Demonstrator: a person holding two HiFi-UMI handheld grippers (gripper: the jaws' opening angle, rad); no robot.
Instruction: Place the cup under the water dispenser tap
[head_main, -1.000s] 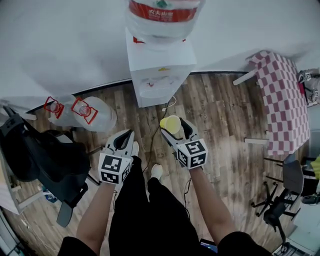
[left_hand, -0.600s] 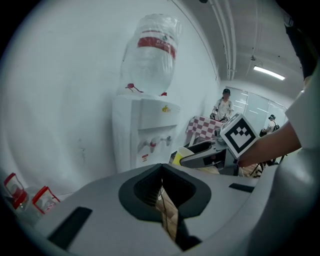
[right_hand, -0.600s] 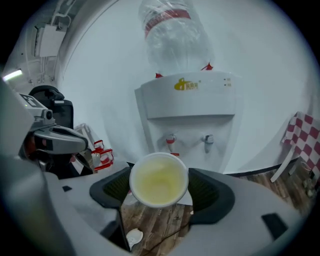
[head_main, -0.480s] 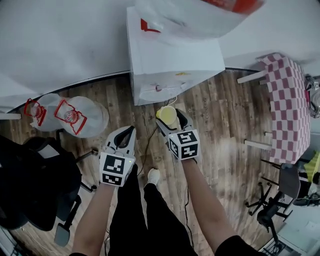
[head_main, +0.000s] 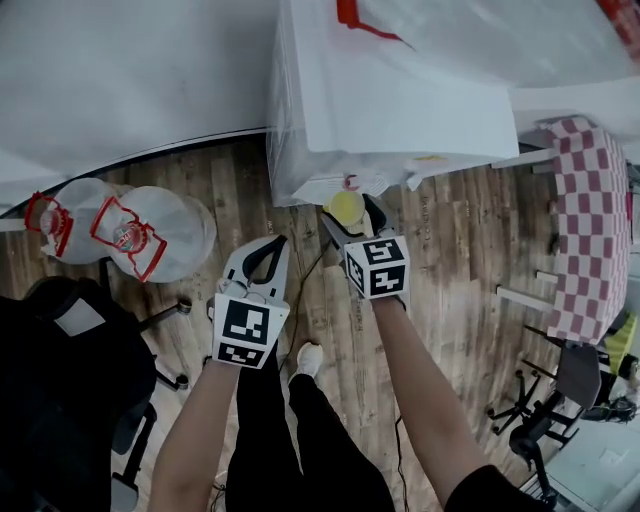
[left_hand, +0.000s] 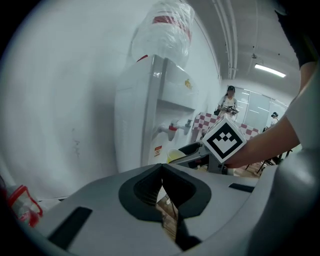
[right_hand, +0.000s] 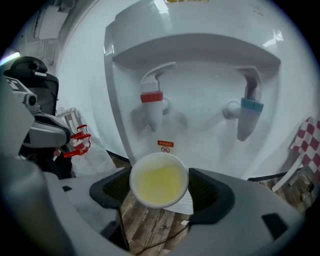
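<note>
The fingers (right_hand: 212, 192) of the right gripper (right_hand: 159, 196) are clamped on a small cup (right_hand: 159, 179), one dark pad on each side of its wall. It stands upright with its white rim and yellow inside facing the camera. Whether the yellow is liquid or only the cup's colour cannot be told. The cup is off the floor, just in front of the white water dispenser (right_hand: 200, 100). In the right gripper view it lines up below the red tap (right_hand: 152, 107), with the blue tap (right_hand: 247, 112) well off to the right. In the head view it sits right at the dispenser's front edge, not yet inside the recess beneath the taps. The left gripper (left_hand: 161, 192) has its fingers pressed together on nothing and hangs lower and to the left over the wooden floor (head_main: 230, 200), taking no part. Beyond it, empty water bottles (head_main: 150, 225) lie on the floor by the wall, and a checked tablecloth (head_main: 595, 200) shows at the far right. By my reading, the picking up and the carry are done. What is left is the last short push into the recess under the tap, setting the cup down and letting go.
</note>
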